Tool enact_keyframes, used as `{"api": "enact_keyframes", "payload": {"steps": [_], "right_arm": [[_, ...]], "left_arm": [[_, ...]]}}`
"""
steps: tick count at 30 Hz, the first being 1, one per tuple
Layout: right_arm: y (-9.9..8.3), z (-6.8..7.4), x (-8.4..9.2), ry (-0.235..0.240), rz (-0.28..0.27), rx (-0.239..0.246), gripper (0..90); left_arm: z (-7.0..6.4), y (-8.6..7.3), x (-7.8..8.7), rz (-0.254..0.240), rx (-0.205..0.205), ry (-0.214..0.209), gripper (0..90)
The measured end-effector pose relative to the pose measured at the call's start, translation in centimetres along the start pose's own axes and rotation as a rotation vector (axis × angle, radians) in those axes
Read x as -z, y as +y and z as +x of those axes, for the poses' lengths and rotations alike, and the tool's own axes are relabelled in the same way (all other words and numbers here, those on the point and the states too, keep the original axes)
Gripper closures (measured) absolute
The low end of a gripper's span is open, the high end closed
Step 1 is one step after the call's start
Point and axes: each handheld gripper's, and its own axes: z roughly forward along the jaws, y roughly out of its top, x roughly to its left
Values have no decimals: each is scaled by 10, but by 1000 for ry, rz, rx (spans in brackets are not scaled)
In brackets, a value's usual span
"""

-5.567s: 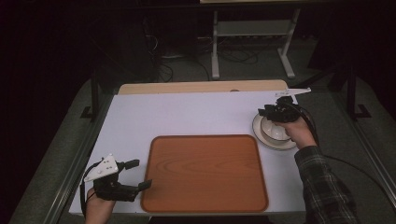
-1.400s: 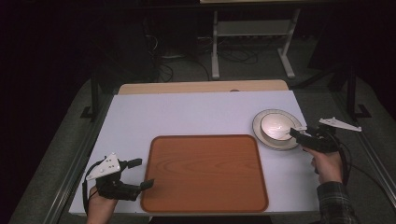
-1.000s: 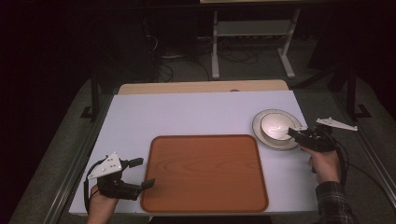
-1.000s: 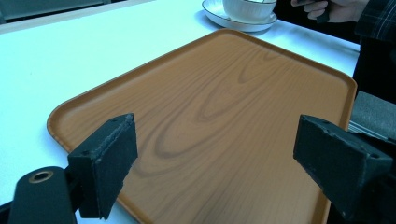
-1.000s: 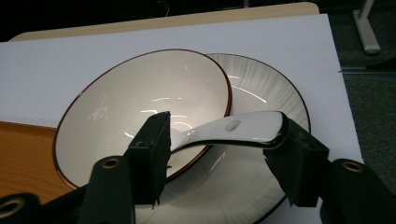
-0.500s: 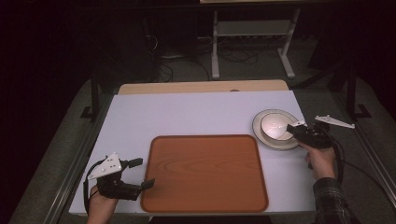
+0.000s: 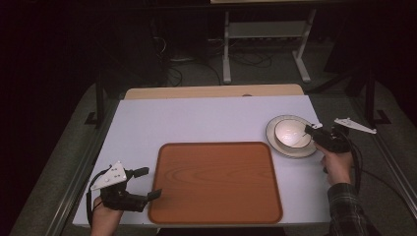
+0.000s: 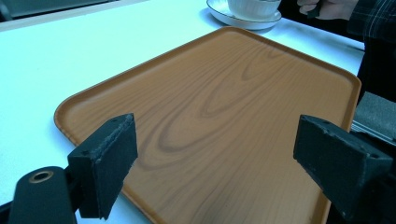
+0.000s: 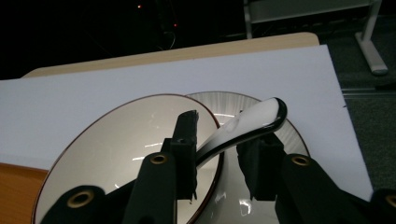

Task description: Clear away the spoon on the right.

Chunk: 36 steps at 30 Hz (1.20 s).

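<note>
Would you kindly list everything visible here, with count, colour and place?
tray: one, orange-brown wood grain, table centre front.
plate: one, white, table's right side.
bowl: one, white with a dark rim line, on the plate.
spoon: one, white, its handle slanting over the bowl's rim between the right tool's jaws.
table: one, white top.
metal stand: one, pale, on the floor behind.
left tool: one, black, front left, open beside the tray.
right tool: one, black, at the bowl, jaws just closing around the spoon.

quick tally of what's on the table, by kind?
Tray: 1
Bowl: 1
Plate: 1
Spoon: 1
Total: 4
</note>
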Motion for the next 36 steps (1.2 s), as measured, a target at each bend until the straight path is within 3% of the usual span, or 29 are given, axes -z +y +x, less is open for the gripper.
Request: {"api": "enact_keyframes", "payload": {"steps": [13, 26, 32, 36], "right_arm": [[14, 4, 19, 37, -89, 12, 821], [22, 12, 24, 77, -130, 26, 843], [32, 21, 32, 96, -162, 53, 843], [37, 28, 37, 113, -153, 75, 843]], "left_arm": [[0, 0, 2, 1, -2, 5, 133], [0, -1, 3, -2, 4, 10, 133], [-1, -1, 4, -2, 1, 10, 133], [-1, -1, 4, -4, 2, 10, 133]]}}
